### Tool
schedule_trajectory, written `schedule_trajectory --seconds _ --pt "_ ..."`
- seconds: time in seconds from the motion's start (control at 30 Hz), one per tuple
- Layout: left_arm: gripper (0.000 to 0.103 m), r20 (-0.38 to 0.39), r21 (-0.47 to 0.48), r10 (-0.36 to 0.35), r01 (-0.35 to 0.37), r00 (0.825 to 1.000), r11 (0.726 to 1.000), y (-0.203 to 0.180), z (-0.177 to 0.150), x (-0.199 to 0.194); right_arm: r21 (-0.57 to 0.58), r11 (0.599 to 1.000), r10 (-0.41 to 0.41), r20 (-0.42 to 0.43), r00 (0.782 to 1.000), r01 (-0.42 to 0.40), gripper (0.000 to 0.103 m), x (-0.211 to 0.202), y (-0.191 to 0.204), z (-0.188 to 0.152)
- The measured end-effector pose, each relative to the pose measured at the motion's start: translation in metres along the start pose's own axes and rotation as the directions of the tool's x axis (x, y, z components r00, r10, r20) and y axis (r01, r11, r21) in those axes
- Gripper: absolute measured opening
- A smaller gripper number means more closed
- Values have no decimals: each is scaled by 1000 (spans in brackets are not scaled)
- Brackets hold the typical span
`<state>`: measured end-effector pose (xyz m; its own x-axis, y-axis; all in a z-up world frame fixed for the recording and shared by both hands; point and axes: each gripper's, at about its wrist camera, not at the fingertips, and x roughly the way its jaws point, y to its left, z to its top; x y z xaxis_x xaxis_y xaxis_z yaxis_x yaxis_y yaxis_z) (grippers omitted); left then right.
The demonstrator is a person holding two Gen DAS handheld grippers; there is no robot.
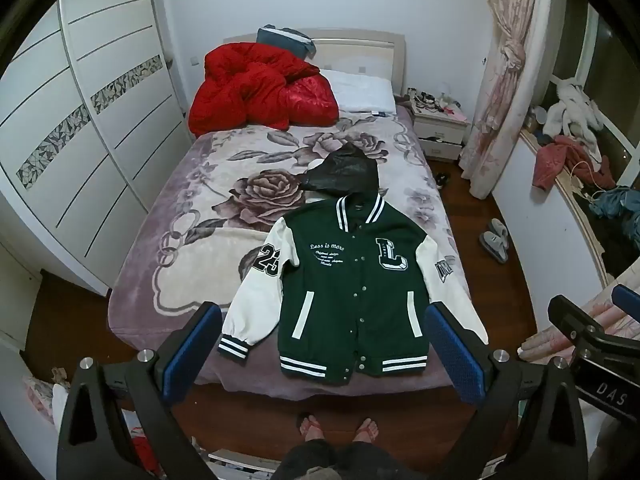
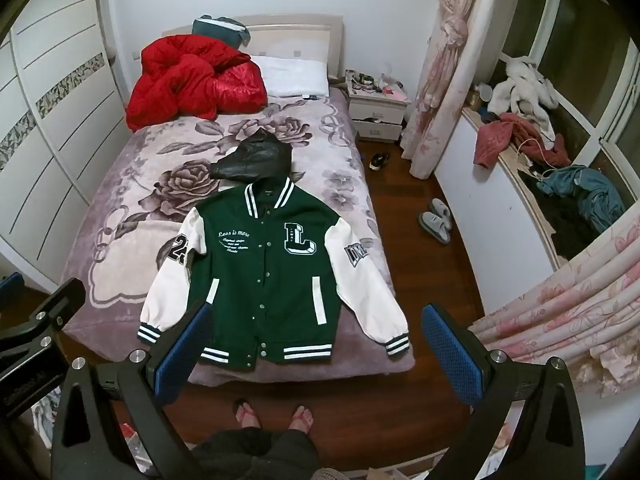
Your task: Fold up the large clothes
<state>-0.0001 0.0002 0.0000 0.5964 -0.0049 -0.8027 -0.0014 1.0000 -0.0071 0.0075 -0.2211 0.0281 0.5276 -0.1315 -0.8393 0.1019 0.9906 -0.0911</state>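
A green varsity jacket (image 1: 352, 296) with white sleeves and a black hood (image 1: 344, 172) lies flat, front up and buttoned, at the foot of the bed; it also shows in the right wrist view (image 2: 268, 264). Its sleeves lie along its sides. My left gripper (image 1: 324, 344) is open and empty, held high above the jacket's hem. My right gripper (image 2: 316, 348) is open and empty, held high above the jacket's right side and the bed's corner. Neither touches the cloth.
The bed (image 1: 192, 216) has a floral blanket, a red quilt (image 1: 256, 92) and a pillow (image 1: 360, 88) at the head. A wardrobe (image 1: 80, 128) stands left. A nightstand (image 2: 376, 108), slippers (image 2: 436, 220), a shoe (image 2: 379, 160) and a cluttered sill (image 2: 540, 160) are right. My feet (image 1: 340, 428) stand on the wood floor.
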Motion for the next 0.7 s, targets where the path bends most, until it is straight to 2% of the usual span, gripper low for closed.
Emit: schedule_trajectory --seconds 0.37,0.7 --pt "103 7 11 15 -15 1000 1000 0 0 0 -4 1000 0 4 1000 0 103 0 0 2" --pt "103 15 6 16 -16 1000 1000 -2 12 -11 -9 1000 1 10 1000 -1 103 -9 3 7"
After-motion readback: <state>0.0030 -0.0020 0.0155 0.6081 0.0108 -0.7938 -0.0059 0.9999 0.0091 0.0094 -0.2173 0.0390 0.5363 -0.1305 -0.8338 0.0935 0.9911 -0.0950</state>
